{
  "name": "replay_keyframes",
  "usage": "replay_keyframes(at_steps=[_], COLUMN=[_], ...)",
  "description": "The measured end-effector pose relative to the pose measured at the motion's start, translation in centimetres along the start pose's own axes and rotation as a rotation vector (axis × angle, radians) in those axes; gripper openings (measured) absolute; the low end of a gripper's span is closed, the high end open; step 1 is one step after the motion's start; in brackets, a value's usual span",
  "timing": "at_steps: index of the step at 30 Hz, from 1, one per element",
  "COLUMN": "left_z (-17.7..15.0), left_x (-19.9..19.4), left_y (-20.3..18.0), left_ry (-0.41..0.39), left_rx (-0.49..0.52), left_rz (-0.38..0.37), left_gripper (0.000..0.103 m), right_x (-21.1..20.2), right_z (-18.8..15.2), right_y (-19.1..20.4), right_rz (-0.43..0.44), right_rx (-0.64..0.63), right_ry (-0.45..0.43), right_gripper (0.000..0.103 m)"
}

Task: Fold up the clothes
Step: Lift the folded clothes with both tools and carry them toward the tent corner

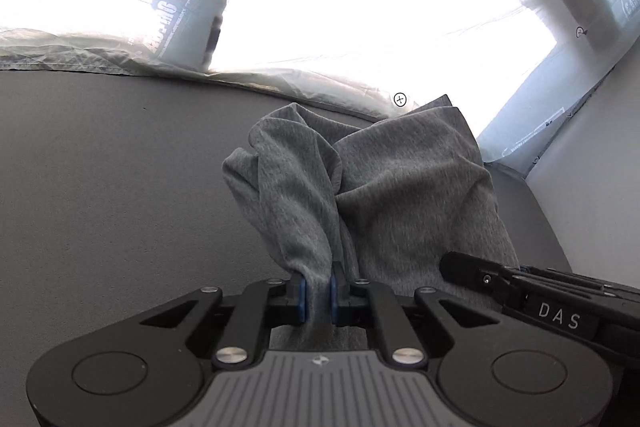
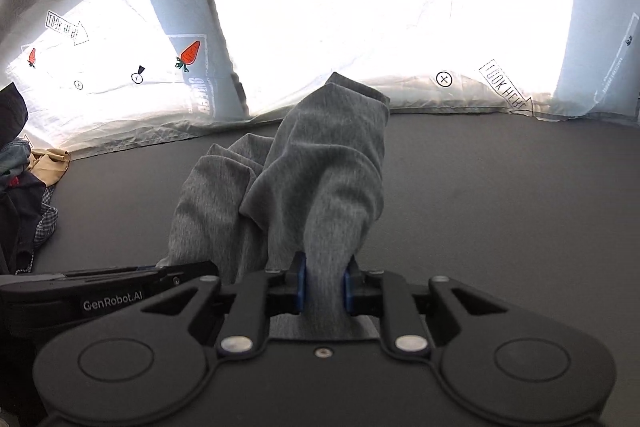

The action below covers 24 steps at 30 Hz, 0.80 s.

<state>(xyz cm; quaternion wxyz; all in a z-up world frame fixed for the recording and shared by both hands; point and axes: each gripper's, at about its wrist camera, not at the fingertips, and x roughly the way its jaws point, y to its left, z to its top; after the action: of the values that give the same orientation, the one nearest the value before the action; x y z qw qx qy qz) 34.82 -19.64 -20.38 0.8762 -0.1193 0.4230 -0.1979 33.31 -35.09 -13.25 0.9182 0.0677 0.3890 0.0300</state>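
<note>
Grey garment [image 1: 384, 187] bunched and draped, lifted off the dark grey counter [image 1: 120, 167] at its near edge, far folds trailing toward the counter's back edge; left gripper [image 1: 318, 297] has its blue pads pinching a gathered fold of the cloth; right gripper [image 2: 325, 285] likewise clamps a thicker fold, its jaws held slightly wider by the fabric; the two grippers sit side by side, close together; heap of other clothes [image 2: 24, 195] at the counter's left end; backlit printed sheet [image 2: 360, 27] with carrot pictures behind.
</note>
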Motion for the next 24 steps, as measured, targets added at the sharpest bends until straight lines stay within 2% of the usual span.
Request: replay_keyframes(at_steps=[4,7,14,17,21,24], left_z=[-0.8,-1.6,-4.4,-5.3,-5.9,-5.5], left_x=[-0.7,-0.8,1.0,2.5,5.1,7.1], left_y=[-5.9,-10.3,-22.1,-27.6,-33.6,-37.6], left_ry=[-0.032,-0.054,-0.068,-0.086,-0.068,-0.063], left_rx=[0.089,0.127,0.073,0.086,0.064,0.09], left_rz=[-0.021,-0.01,0.032,0.042,0.025,0.015], left_gripper=[0.011,0.011,0.011,0.011,0.011,0.011], right_x=[-3.5,-4.7,-7.9,-8.8,-10.3,-10.7], right_z=[-1.2,-2.0,-2.5,-2.2,-1.5,-0.7], right_y=[-4.9,-9.7,-21.7,-26.8,-33.3,-37.4], right_rz=[-0.02,0.006,0.059,0.055,0.043,0.026], right_rx=[0.041,0.095,0.097,0.062,0.067,0.066], right_ry=[-0.044,-0.055,-0.052,-0.056,-0.05,-0.061], right_gripper=[0.018,0.018,0.018,0.018,0.018,0.018])
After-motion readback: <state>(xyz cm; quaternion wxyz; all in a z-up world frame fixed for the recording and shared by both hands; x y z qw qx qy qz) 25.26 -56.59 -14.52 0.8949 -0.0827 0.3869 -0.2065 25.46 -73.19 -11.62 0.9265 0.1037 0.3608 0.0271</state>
